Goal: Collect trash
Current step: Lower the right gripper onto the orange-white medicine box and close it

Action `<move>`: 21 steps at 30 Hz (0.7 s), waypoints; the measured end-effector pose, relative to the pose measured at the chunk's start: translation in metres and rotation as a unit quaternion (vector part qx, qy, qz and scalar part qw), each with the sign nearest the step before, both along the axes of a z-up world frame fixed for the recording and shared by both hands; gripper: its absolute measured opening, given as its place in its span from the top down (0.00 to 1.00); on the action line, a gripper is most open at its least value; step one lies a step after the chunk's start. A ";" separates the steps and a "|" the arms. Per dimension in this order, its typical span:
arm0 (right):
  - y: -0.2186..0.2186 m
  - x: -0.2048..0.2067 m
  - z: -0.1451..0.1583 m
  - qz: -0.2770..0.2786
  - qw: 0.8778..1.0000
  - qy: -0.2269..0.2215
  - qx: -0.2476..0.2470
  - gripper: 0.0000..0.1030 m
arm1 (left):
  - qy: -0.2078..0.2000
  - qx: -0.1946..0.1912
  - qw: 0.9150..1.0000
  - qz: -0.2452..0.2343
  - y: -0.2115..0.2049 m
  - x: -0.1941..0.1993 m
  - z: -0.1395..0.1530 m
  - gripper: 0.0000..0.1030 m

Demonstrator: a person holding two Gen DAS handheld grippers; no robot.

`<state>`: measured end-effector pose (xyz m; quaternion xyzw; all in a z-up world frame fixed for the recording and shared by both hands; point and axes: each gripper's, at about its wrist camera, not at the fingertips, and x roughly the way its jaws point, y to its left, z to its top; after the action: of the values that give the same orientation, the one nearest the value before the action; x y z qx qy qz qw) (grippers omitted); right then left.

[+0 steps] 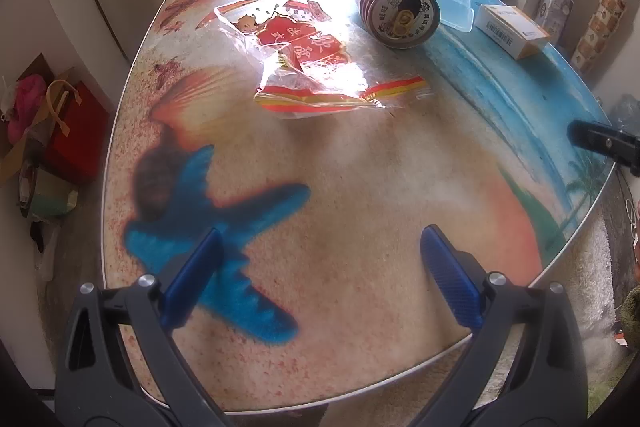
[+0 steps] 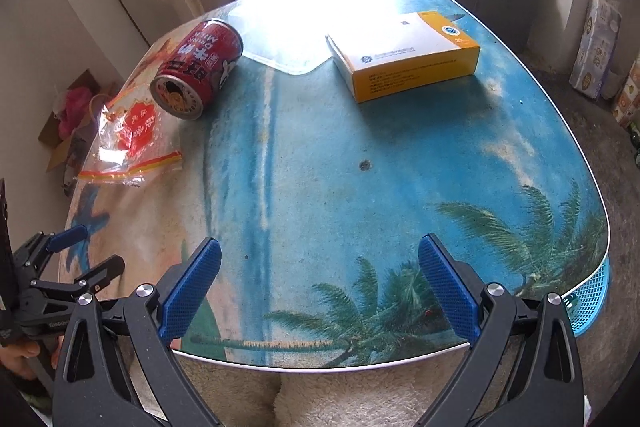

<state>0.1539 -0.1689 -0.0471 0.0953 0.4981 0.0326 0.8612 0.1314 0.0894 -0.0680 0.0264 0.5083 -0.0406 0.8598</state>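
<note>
A big table (image 2: 360, 187) with a beach picture was seen, and the trash was spread on its far half. A clear tray (image 2: 280, 39) lay flat by the window. A yellow and white box (image 2: 408, 55) was set near it. A red can (image 2: 200, 67) was tipped on its side (so it could roll), next to a crinkled plastic bag (image 1: 316, 67). A blue basket (image 2: 588, 303) was tucked under the table edge, likely for the trash. The left gripper (image 1: 320, 275) and right gripper (image 2: 320, 279) were held wide open near the front edge, with nothing held, well apart from the trash.
</note>
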 end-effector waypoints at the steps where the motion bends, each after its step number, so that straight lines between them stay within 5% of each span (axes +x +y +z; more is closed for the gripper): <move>1: -0.009 0.002 0.005 -0.015 1.000 -0.004 0.009 0.08 | -0.002 0.000 1.000 0.000 0.000 0.000 0.000 0.07; 7: -0.076 0.031 0.036 -0.105 0.987 -0.008 0.122 0.11 | 0.003 0.000 1.000 0.005 -0.001 -0.002 0.000 0.07; 12: -0.104 0.077 0.035 -0.153 0.962 0.021 0.226 0.11 | -0.001 0.000 1.000 0.006 -0.002 -0.001 0.000 0.07; 15: -0.105 0.106 0.022 -0.184 0.950 0.052 0.247 0.11 | -0.003 0.000 1.000 0.006 -0.002 -0.002 0.000 0.07; 21: -0.093 0.148 -0.007 -0.246 0.942 0.100 0.205 0.11 | -0.003 -0.001 1.000 0.006 -0.002 -0.003 0.000 0.07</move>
<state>0.3015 -0.2617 -0.0543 0.3922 0.5249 -0.0887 0.7502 0.1287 0.0875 -0.0678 0.0231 0.5056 -0.0359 0.8617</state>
